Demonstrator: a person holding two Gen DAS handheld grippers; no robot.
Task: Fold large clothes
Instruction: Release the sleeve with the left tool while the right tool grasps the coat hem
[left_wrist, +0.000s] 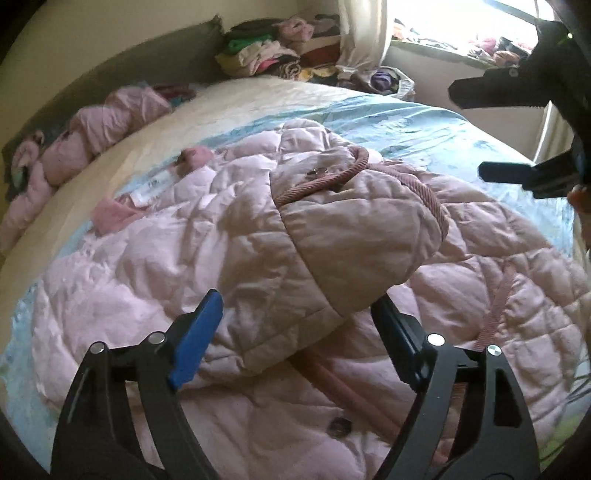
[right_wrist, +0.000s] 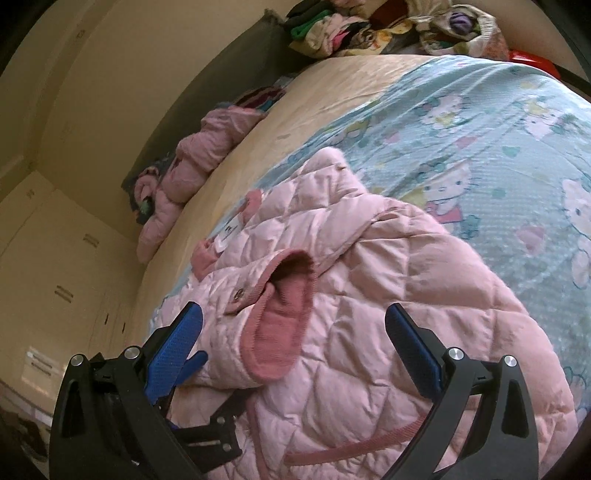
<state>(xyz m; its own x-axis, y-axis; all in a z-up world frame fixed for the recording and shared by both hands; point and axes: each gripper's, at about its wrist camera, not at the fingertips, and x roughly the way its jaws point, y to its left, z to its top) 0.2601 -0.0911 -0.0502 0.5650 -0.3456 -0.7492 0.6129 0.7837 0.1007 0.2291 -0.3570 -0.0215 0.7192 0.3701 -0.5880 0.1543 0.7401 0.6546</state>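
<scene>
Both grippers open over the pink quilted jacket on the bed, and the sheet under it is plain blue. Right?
Not quite: the sheet is light blue but printed with cartoon cats, not plain, as the right wrist view shows. The rest holds: left gripper and right gripper are both open over the pink quilted jacket on the bed.

Your bed (right_wrist: 332, 107) carries a blue cartoon-print sheet (right_wrist: 498, 140) with the pink quilted jacket (right_wrist: 388, 295) spread flat on it. Along the far edge you have a second pink garment (left_wrist: 92, 129), perhaps another jacket, and heaped clothes (left_wrist: 266, 55).
</scene>
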